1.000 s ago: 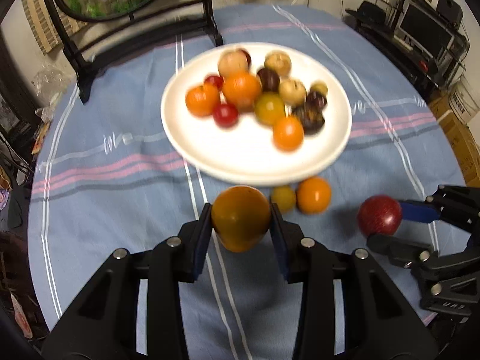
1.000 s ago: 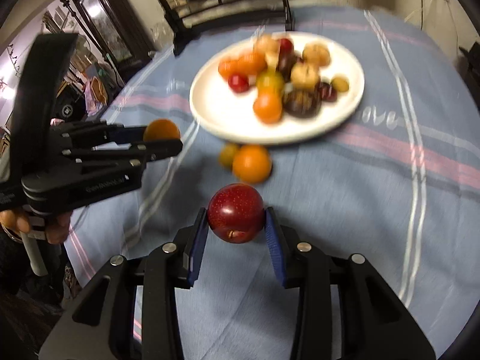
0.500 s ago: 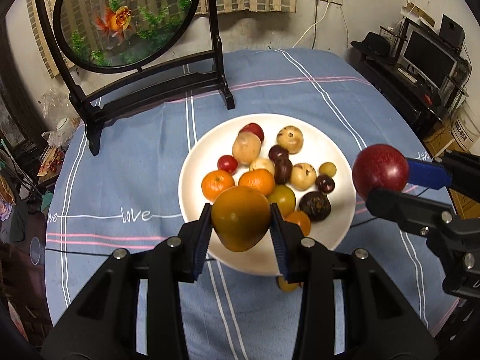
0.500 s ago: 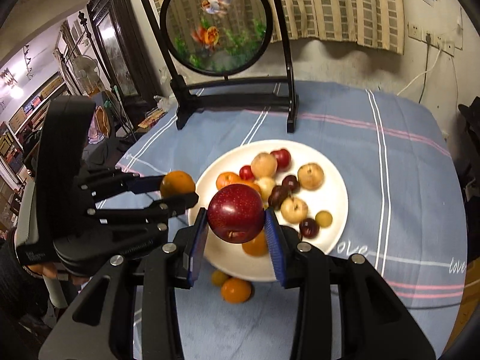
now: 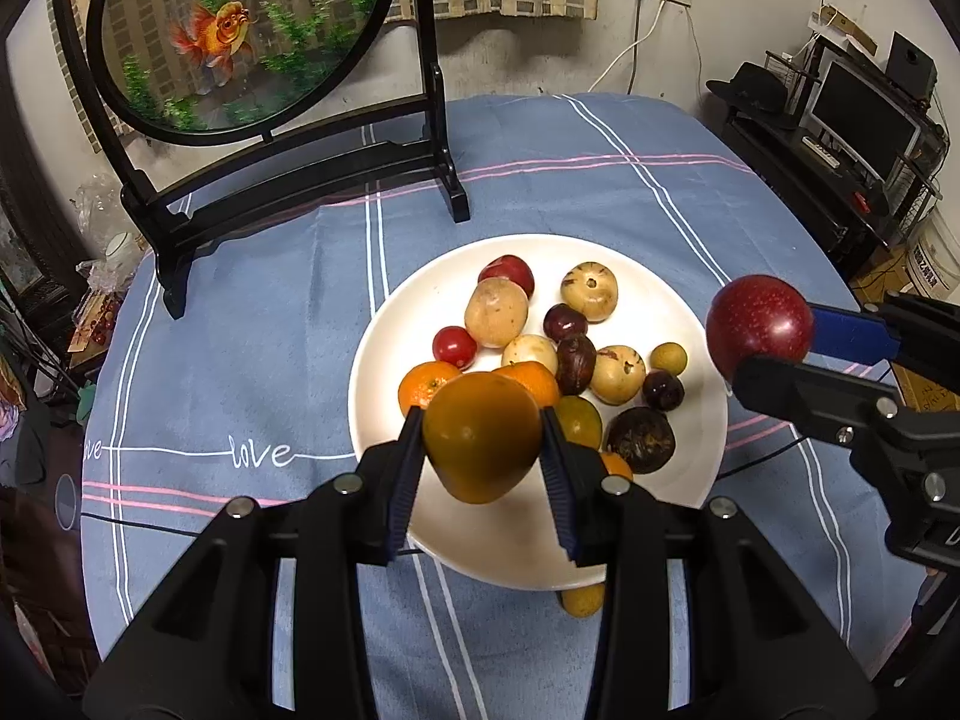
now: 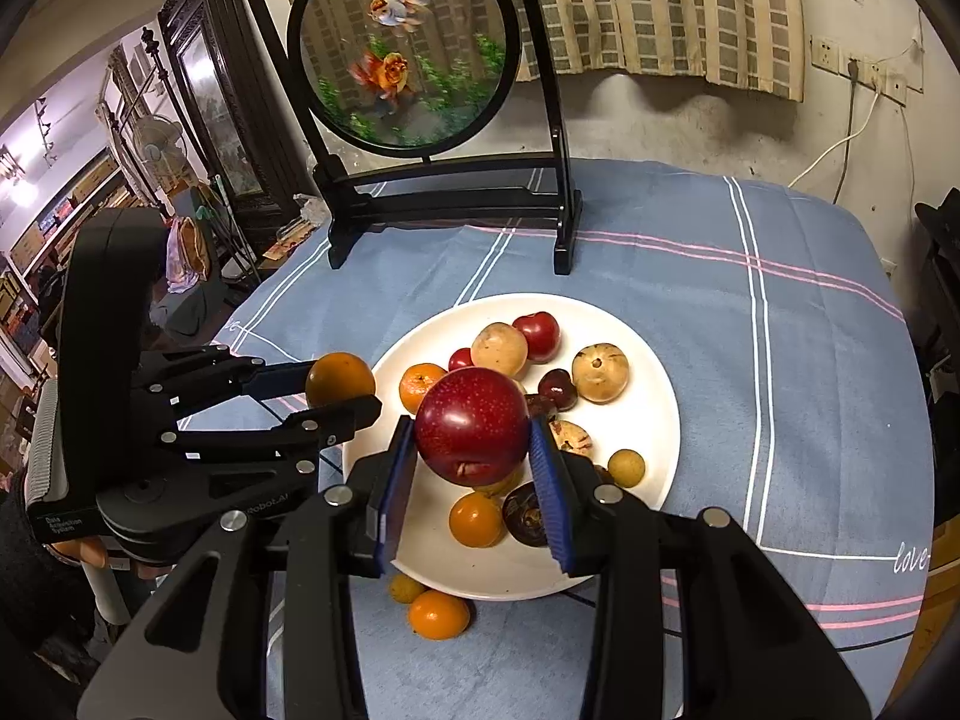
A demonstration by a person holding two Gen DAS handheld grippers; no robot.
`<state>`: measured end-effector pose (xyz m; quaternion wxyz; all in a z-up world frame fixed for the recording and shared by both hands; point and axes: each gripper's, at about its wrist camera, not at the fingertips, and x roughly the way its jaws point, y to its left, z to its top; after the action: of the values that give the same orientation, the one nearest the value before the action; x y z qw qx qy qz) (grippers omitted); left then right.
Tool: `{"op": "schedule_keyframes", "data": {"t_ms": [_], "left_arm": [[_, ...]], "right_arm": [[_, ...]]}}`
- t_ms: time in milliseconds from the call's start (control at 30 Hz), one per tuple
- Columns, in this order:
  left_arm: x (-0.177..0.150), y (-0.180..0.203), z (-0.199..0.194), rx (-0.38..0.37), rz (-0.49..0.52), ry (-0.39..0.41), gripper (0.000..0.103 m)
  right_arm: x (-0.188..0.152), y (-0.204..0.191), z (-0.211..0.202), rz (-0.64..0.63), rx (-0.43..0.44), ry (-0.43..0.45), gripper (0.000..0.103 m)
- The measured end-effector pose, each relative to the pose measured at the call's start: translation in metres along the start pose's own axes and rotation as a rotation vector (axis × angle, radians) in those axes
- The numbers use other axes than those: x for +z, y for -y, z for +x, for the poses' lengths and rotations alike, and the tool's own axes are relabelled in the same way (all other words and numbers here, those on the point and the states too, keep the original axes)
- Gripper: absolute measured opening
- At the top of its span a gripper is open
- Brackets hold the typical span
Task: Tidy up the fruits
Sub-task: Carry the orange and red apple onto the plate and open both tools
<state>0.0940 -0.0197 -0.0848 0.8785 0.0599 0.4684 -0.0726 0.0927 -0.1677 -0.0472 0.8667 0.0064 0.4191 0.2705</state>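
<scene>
wrist views high, angled down, sharing white plate (image 5: 384, 384)

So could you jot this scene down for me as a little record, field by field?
left claw: shut on an orange-brown fruit, held above the plate
right claw: shut on a red apple, also held up
plate: white, holding mixed small fruits
loose fruit: an orange and a small yellow fruit on the tablecloth beside the plate
behind: goldfish screen
</scene>
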Motion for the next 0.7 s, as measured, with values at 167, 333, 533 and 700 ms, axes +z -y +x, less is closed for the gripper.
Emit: {"op": "schedule_keyframes", "data": {"t_ms": [167,333,533,700], "left_arm": [[0.003,0.001,0.006,0.001,0.000,-0.006,0.038],[0.004,-0.003,0.011,0.010,-0.003,-0.008,0.038],[0.005,-0.018,0.024,0.014,-0.036,-0.031,0.038],[0.015,-0.005,0.037,-0.002,-0.006,-0.041,0.038]], "right_arm": [[0.003,0.004,0.005,0.001,0.002,-0.010,0.038],[0.003,0.012,0.011,0.006,-0.012,-0.022,0.038],[0.001,0.029,0.020,0.036,-0.033,-0.042,0.038],[0.010,0.029,0.042,0.039,-0.016,-0.058,0.038]]}}
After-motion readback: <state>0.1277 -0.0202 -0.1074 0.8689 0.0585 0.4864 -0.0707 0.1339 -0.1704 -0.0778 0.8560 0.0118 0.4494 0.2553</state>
